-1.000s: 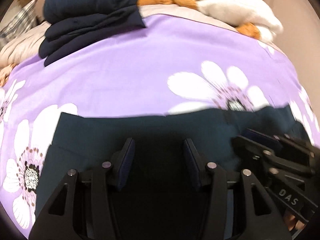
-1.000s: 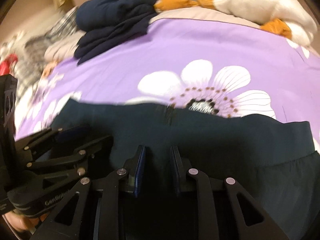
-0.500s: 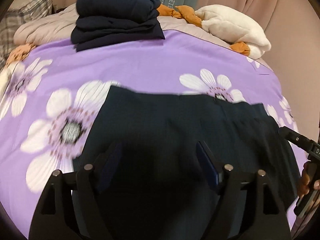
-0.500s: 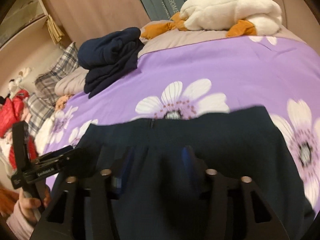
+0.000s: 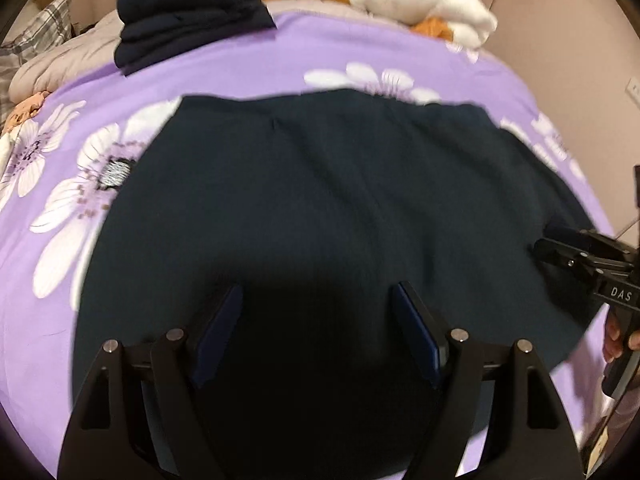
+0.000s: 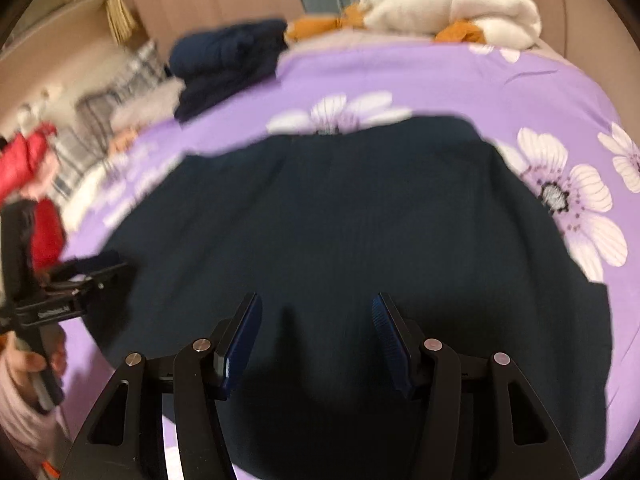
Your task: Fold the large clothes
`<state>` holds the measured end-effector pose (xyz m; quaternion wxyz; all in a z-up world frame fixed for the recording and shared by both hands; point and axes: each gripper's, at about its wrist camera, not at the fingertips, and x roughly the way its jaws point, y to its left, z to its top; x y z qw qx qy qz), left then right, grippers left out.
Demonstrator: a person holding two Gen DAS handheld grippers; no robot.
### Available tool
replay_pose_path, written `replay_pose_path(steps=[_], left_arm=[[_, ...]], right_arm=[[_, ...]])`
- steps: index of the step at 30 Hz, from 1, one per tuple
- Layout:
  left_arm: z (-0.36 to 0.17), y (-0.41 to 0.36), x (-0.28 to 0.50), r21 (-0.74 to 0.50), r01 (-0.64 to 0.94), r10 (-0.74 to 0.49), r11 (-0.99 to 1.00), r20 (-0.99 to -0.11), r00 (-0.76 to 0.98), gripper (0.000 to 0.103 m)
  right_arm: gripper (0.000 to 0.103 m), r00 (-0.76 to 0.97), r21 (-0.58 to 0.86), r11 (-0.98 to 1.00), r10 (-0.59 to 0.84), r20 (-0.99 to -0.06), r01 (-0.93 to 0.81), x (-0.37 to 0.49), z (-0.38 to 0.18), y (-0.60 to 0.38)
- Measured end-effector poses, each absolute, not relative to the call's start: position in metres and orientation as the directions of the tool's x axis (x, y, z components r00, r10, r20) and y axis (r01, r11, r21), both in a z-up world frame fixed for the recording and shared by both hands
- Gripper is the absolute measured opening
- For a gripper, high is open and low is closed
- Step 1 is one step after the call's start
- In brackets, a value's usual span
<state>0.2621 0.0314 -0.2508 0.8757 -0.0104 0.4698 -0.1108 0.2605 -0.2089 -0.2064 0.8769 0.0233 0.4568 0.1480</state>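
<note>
A large dark navy garment [image 5: 328,208] lies spread flat on the purple flowered bedsheet [image 5: 248,68]; it also fills the right wrist view [image 6: 344,220]. My left gripper [image 5: 318,320] is open and empty, held above the garment's near part. My right gripper [image 6: 316,328] is open and empty above the garment too. The right gripper shows at the right edge of the left wrist view [image 5: 576,252], over the garment's right side. The left gripper shows at the left edge of the right wrist view [image 6: 80,276], over its left side.
A stack of folded dark navy clothes [image 5: 188,4] sits at the far end of the bed. A white plush with orange parts [image 5: 420,0] lies to its right. Plaid and beige bedding [image 5: 44,48] lies at far left. A red item [image 6: 28,160] is at left.
Both grippers have opened wide and pulled back and up from the garment's far edge. The garment now lies spread flat, with much more of it in view.
</note>
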Motion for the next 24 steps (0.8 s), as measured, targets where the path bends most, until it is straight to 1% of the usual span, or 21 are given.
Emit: replay_pose_path(steps=[1,3,5,8,9,11,12,14,16,17,18,21,24], left_arm=[[-0.253,0.030,0.265,-0.119,0.181,-0.200,0.976,-0.820,0.536,0.081],[-0.255,0.025,0.277,-0.130,0.171,-0.203,0.977,-0.820,0.535,0.089],[-0.255,0.020,0.289,-0.128,0.159,-0.194,0.979,-0.824,0.532,0.091],[-0.251,0.019,0.307,-0.135,0.137,-0.187,0.981,-0.831,0.524,0.090],[-0.249,0.022,0.311,-0.148,0.126,-0.192,0.981,-0.831,0.522,0.088],[-0.239,0.031,0.312,-0.193,0.105,-0.219,0.976,-0.821,0.527,0.084],[-0.232,0.039,0.310,-0.226,0.096,-0.241,0.969,-0.807,0.539,0.084],[-0.216,0.057,0.302,-0.261,0.092,-0.265,0.961,-0.774,0.575,0.086],[-0.204,0.078,0.291,-0.258,0.081,-0.252,0.963,-0.752,0.609,0.086],[-0.199,0.091,0.285,-0.255,0.067,-0.241,0.964,-0.747,0.620,0.086],[-0.197,0.103,0.279,-0.257,0.051,-0.232,0.965,-0.746,0.625,0.086],[-0.197,0.142,0.261,-0.280,-0.009,-0.213,0.960,-0.751,0.625,0.086],[-0.205,0.171,0.242,-0.329,-0.053,-0.231,0.943,-0.759,0.608,0.086]], right_arm=[[0.057,0.546,0.127,0.965,0.237,-0.803,-0.231,0.267,-0.211,-0.205],[0.057,0.570,0.066,0.977,0.173,-0.803,-0.204,0.275,-0.215,-0.205],[0.057,0.582,0.073,0.981,0.166,-0.796,-0.181,0.283,-0.214,-0.212],[0.057,0.591,0.137,0.985,0.175,-0.787,-0.109,0.296,-0.210,-0.239],[0.057,0.596,0.164,0.984,0.172,-0.784,-0.068,0.301,-0.207,-0.252],[0.057,0.615,0.193,0.981,0.151,-0.774,0.002,0.305,-0.199,-0.276],[0.057,0.629,0.227,0.973,0.158,-0.761,0.030,0.304,-0.191,-0.292],[0.058,0.661,0.306,0.951,0.207,-0.721,0.037,0.294,-0.178,-0.318],[0.058,0.693,0.373,0.927,0.252,-0.676,0.028,0.281,-0.164,-0.349],[0.058,0.696,0.385,0.922,0.259,-0.670,0.028,0.275,-0.163,-0.357],[0.058,0.694,0.400,0.916,0.267,-0.668,0.032,0.270,-0.163,-0.370],[0.058,0.650,0.425,0.903,0.289,-0.702,0.058,0.261,-0.176,-0.389],[0.058,0.613,0.421,0.906,0.313,-0.725,0.035,0.255,-0.190,-0.383]])
